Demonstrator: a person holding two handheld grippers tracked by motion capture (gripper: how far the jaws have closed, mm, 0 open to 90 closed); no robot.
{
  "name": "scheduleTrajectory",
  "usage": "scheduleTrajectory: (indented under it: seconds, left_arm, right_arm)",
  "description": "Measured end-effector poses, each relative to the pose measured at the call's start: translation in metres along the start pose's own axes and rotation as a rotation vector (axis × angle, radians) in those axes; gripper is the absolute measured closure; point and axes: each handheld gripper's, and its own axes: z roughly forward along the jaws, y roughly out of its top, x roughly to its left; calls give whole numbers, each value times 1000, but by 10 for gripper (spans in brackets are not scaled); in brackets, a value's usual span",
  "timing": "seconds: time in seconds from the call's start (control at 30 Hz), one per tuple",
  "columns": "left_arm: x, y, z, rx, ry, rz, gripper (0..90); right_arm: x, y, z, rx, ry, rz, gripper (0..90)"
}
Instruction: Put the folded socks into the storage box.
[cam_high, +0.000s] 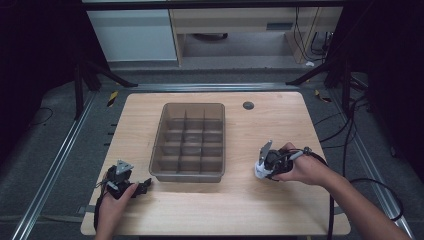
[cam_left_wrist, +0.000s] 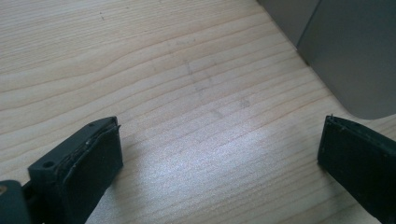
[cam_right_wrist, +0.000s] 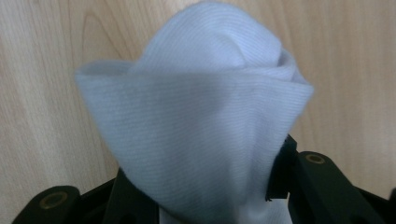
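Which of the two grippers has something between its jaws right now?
The right gripper, holding a rolled white sock; the left gripper stands open over bare table.

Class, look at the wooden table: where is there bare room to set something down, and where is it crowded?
Bare wood lies along the near edge of the light wooden table between the two hands, and on the far right past the small dark round disc. It is crowded around the grey divided plastic tray, the left gripper and the right gripper with its white rolled cloth.
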Motion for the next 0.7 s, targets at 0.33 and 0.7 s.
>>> scheduleTrajectory:
  seconds: [0.33,0.7]
  left_arm:
    - [0,0,0,0,0,0,0]
    - [0,0,0,0,1,-1,0]
  right_arm:
    - [-13,41,-36,-9,-13,-42,579]
    - [-20,93,-65,-28,-25,-102,580]
